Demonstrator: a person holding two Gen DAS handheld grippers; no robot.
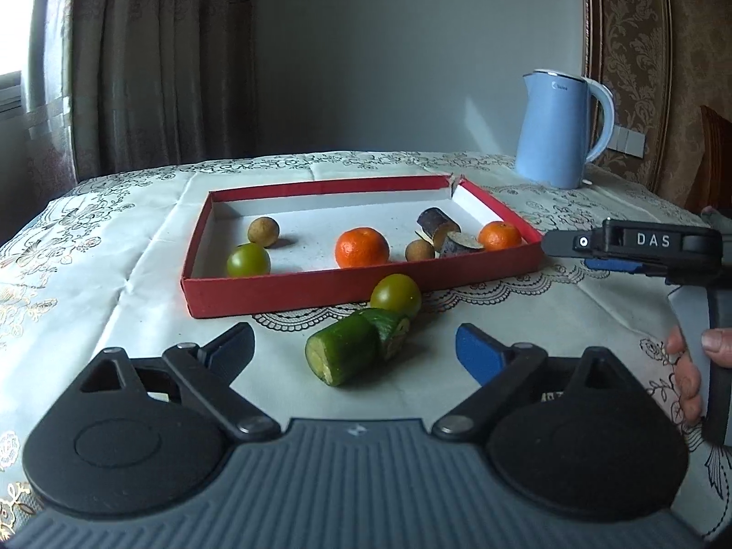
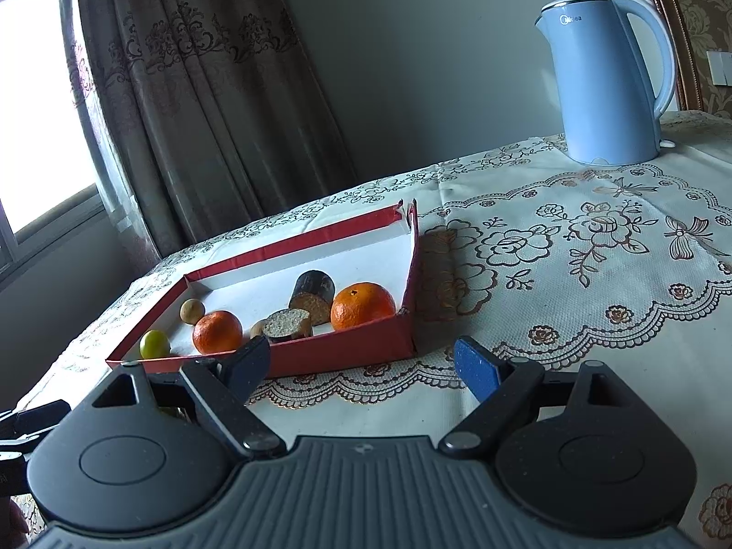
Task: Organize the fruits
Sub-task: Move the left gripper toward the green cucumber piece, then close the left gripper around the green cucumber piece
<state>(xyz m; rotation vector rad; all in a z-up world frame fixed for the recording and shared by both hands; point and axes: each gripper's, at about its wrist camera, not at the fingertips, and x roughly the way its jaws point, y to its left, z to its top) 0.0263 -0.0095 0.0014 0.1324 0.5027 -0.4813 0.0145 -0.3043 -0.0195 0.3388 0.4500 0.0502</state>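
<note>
A shallow red box (image 1: 361,286) with a white floor lies on the tablecloth; it also shows in the right wrist view (image 2: 347,350). Inside it are two oranges (image 1: 361,247) (image 1: 499,235), a green tomato (image 1: 248,260), two small brown fruits (image 1: 263,231) (image 1: 419,250) and two dark eggplant pieces (image 1: 434,223). Outside, in front of the box, lie a green tomato (image 1: 395,296) and two cucumber pieces (image 1: 343,354). My left gripper (image 1: 354,354) is open, its fingers on either side of the cucumber pieces. My right gripper (image 2: 361,366) is open and empty, just before the box's near right corner.
A light blue electric kettle (image 1: 560,128) stands at the back right of the table, also in the right wrist view (image 2: 604,78). The right gripper's body (image 1: 640,247) and the hand holding it sit at the right. Curtains and a window are behind on the left.
</note>
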